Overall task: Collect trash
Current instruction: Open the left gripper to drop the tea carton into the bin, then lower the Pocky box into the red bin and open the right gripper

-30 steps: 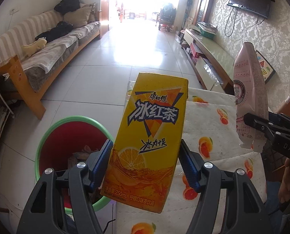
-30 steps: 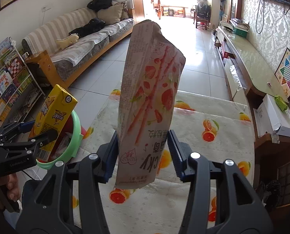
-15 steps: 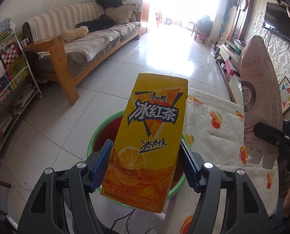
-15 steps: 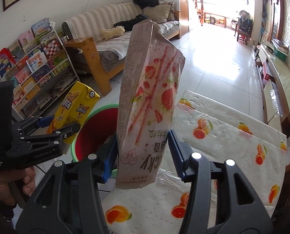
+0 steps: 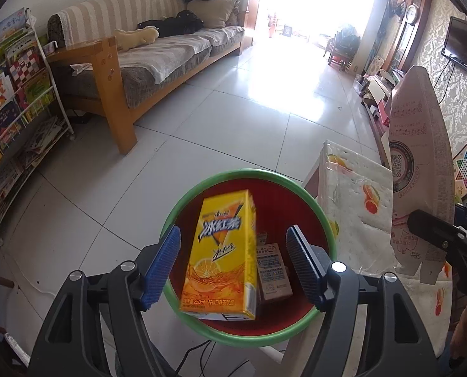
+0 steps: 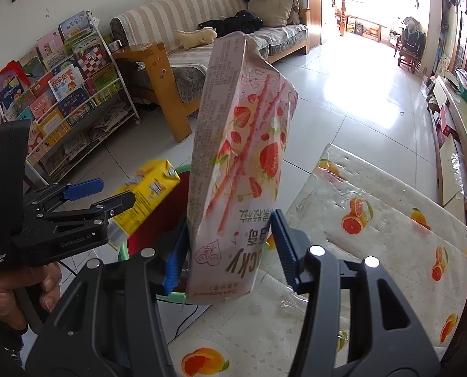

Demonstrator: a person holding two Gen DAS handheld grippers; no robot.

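My left gripper (image 5: 233,264) is open above the green-rimmed red bin (image 5: 323,216). The yellow iced tea carton (image 5: 221,257) hangs blurred between the spread pads, touching neither, over the bin's mouth; it also shows in the right wrist view (image 6: 145,194). A small beige carton (image 5: 272,271) lies inside the bin. My right gripper (image 6: 225,251) is shut on a pink strawberry Pocky box (image 6: 239,163), held upright beside the bin; the box shows at the right of the left wrist view (image 5: 419,169).
A table with an orange-print cloth (image 6: 375,220) stands right of the bin. A striped sofa (image 5: 158,53) and a book rack (image 5: 10,100) are at the left. A TV bench (image 6: 456,119) lines the right wall. A cable (image 5: 199,355) runs under the bin.
My left gripper moved over the bin and opened, letting go of the yellow carton, which is dropping toward the bin. My right gripper keeps its hold on the pink box.
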